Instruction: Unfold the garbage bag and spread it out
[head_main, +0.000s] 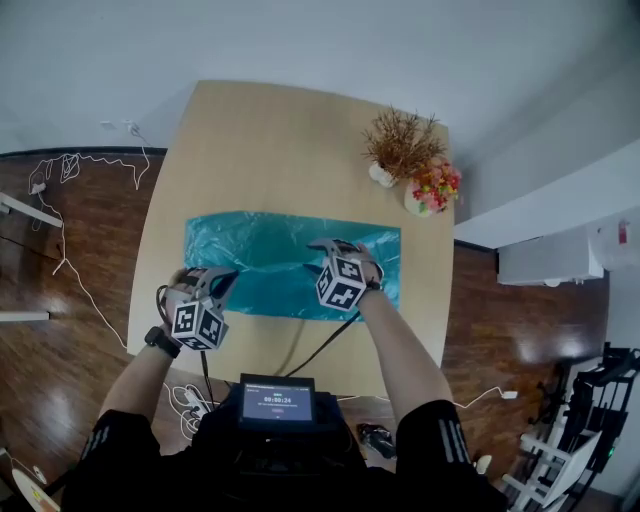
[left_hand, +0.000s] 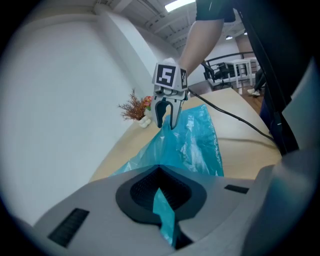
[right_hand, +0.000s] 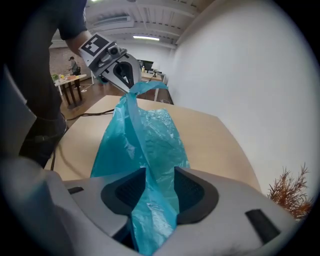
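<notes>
A teal garbage bag (head_main: 262, 258) lies spread across the middle of the wooden table (head_main: 290, 140). My left gripper (head_main: 214, 282) is at the bag's near left corner. Its jaws are shut on a thin fold of the film (left_hand: 161, 200), lifted off the table. My right gripper (head_main: 336, 250) hovers over the bag's right half, pointing down. In the right gripper view its jaws (right_hand: 159, 187) stand apart with a bunched strand of the bag (right_hand: 145, 135) hanging loosely between them. The film stretches from there up to the left gripper (right_hand: 131, 82). The left gripper view shows the right gripper (left_hand: 167, 120) above the bag (left_hand: 195, 142).
A vase of dried twigs (head_main: 398, 145) and a pot of coloured flowers (head_main: 433, 188) stand at the table's far right corner. A black cable (head_main: 322, 345) crosses the near table edge. White cables (head_main: 70, 200) lie on the floor at left. A screen unit (head_main: 276, 403) sits at my chest.
</notes>
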